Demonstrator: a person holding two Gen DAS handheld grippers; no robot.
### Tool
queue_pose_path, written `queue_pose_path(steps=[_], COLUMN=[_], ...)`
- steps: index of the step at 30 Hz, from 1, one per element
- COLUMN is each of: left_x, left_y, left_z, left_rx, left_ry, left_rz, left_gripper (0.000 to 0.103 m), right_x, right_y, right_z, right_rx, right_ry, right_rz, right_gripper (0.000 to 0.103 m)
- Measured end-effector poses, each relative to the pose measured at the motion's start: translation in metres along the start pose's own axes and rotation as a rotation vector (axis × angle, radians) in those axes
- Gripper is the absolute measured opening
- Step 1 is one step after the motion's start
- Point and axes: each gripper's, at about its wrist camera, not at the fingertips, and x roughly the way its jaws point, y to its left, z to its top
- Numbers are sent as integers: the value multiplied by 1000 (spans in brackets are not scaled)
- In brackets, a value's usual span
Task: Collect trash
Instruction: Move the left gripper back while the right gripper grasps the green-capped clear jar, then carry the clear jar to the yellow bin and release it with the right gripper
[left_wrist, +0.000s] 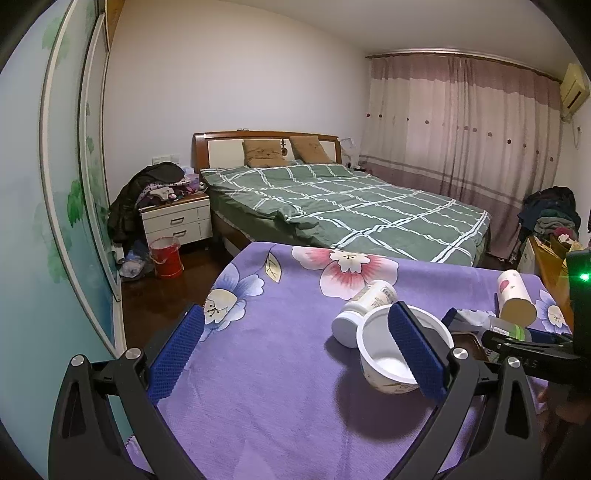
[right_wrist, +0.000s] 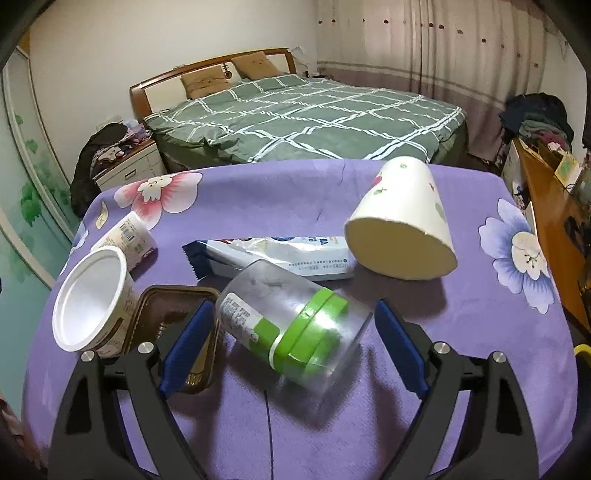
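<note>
Trash lies on a purple flowered cloth (right_wrist: 295, 192). In the right wrist view a clear plastic jar with a green lid (right_wrist: 295, 325) lies on its side between the open fingers of my right gripper (right_wrist: 295, 343), not clamped. Behind it are a white snack wrapper (right_wrist: 280, 254), a tipped paper cup (right_wrist: 402, 221), a brown tray (right_wrist: 170, 314), a white tub (right_wrist: 92, 299) and a small white bottle (right_wrist: 129, 236). In the left wrist view my left gripper (left_wrist: 295, 343) is open and empty over the cloth. The white tub (left_wrist: 391, 354) lies by its right finger; the bottle (left_wrist: 365, 306) lies behind.
A bed with a green checked quilt (left_wrist: 347, 206) stands beyond the table. A white nightstand piled with clothes (left_wrist: 177, 218) and a red bucket (left_wrist: 166, 258) are at the left. A wooden cabinet (right_wrist: 550, 229) with clothes stands at the right.
</note>
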Motion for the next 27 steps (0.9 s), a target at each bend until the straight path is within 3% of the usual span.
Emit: queue_pose_path(steps=[11,27], left_x=[-1,-3], left_y=[-2,-3], left_z=[-1,-1], left_rx=[3,10], left_ry=[2,2], left_rz=[1,1], left_gripper=[98,98], right_x=[-11,-80], right_y=[-9,-82], right_z=[-2,-49], right_rx=[4,72], right_ry=[-1,-40], right_rz=[1,-30], right_gripper=[80,80])
